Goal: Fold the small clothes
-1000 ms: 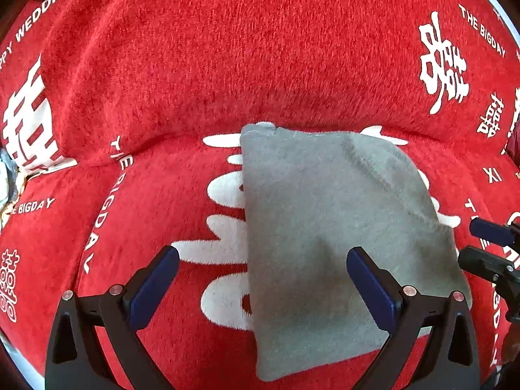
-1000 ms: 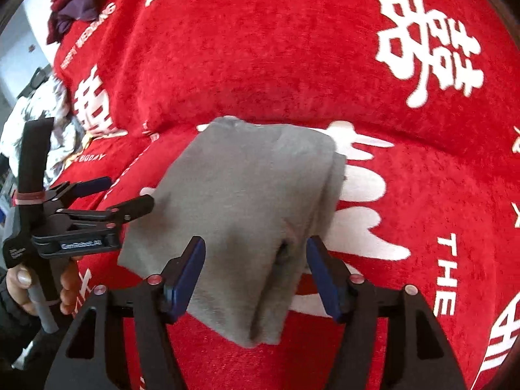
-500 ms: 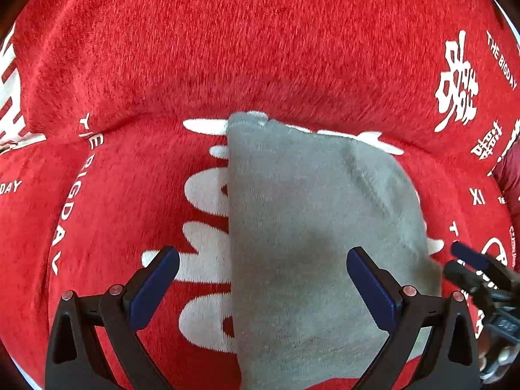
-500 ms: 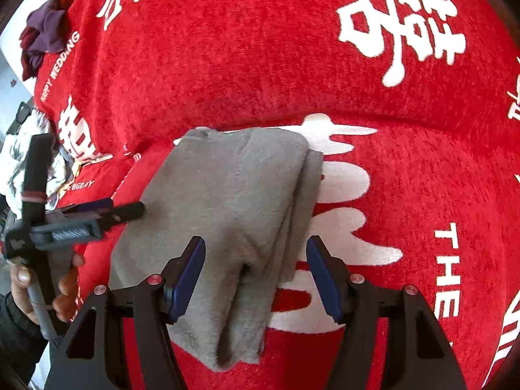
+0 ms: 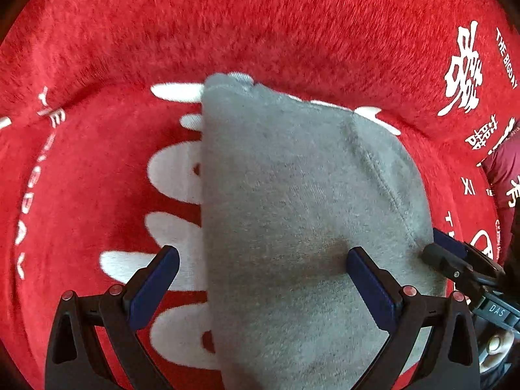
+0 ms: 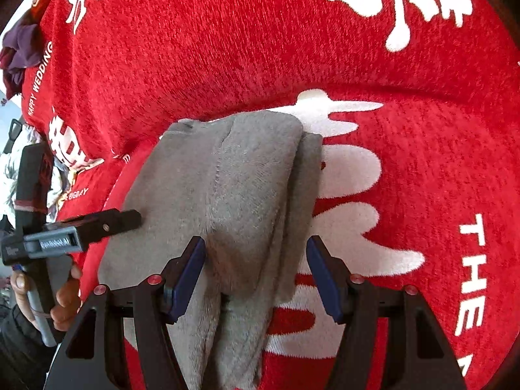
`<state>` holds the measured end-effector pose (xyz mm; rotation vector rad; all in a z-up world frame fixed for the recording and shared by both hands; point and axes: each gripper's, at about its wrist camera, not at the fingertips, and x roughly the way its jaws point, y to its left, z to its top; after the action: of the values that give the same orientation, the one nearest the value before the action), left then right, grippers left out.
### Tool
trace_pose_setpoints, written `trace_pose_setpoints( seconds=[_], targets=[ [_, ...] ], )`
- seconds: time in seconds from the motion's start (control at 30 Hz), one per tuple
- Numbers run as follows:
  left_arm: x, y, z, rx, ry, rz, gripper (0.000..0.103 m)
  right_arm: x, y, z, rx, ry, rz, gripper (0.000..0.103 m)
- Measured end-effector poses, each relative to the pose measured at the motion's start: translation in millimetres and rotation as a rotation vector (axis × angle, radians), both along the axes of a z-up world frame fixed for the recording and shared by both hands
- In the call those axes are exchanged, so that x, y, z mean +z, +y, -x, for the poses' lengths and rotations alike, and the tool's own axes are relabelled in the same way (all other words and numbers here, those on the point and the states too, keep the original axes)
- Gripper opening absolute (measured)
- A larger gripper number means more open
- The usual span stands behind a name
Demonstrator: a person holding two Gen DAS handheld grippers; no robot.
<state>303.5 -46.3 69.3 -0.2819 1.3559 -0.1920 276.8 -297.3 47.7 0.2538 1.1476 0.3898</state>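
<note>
Small grey fleece garment [image 5: 292,227] is lying already folded in layers on the red plush printed sofa cover [image 5: 260,32], both left gripper [image 5: 260,269] and right gripper [image 6: 256,256] hovering released over it, likely one last fold or tidy remaining

Bare red blanket [image 5: 97,178] around garment [image 5: 292,211]

Left wrist view looks steeply down, close over the grey folded garment [image 5: 292,214] on the red printed cover [image 5: 260,26]. Right wrist view faces down from the garment's opposite side, equally near. Both share garment and cover.
</note>
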Motion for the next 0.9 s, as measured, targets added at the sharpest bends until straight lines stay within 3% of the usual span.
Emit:
trace_pose_setpoints(
  seconds=[0.1, 0.23, 0.27, 0.3, 0.33, 0.37, 0.4, 0.47, 0.63, 0.9],
  targets=[
    [-13, -2, -1, 0.009, 0.031, 0.047, 0.103, -8, 1, -5, -0.003, 0.022, -0.02, 0.068],
    [-21, -1, -3, 0.025, 0.032, 0.103, 0.103, -29, 6, -15, -0.014, 0.079, -0.06, 0.08],
    [-20, -2, -2, 0.019, 0.017, 0.112, 0.092, -28, 8, -14, -0.019, 0.054, -0.067, 0.08],
    [-17, -4, -1, 0.012, 0.003, 0.107, 0.085, -27, 12, -14, -0.007, 0.052, -0.071, 0.076],
    [-13, -5, 1, 0.004, -0.015, 0.093, 0.08, -25, 16, -13, 0.009, 0.043, -0.066, 0.064],
    [-9, -4, 4, -0.006, -0.031, 0.088, 0.068, -21, 21, -12, 0.021, 0.021, -0.04, 0.058],
    [-5, -3, 6, -0.012, -0.04, 0.085, 0.055, -16, 25, -10, 0.039, -0.001, -0.02, 0.046],
    [4, 0, 10, -0.016, -0.052, 0.089, 0.048, -5, 30, -6, 0.05, -0.032, -0.007, 0.041],
    [24, -2, 21, -0.047, -0.09, 0.046, 0.045, 23, 47, 8, 0.074, -0.096, 0.021, 0.037],
    [72, 19, 69, -0.057, -0.144, 0.082, 0.045, 71, 59, 61, 0.106, -0.158, 0.01, 0.036]
  ],
)
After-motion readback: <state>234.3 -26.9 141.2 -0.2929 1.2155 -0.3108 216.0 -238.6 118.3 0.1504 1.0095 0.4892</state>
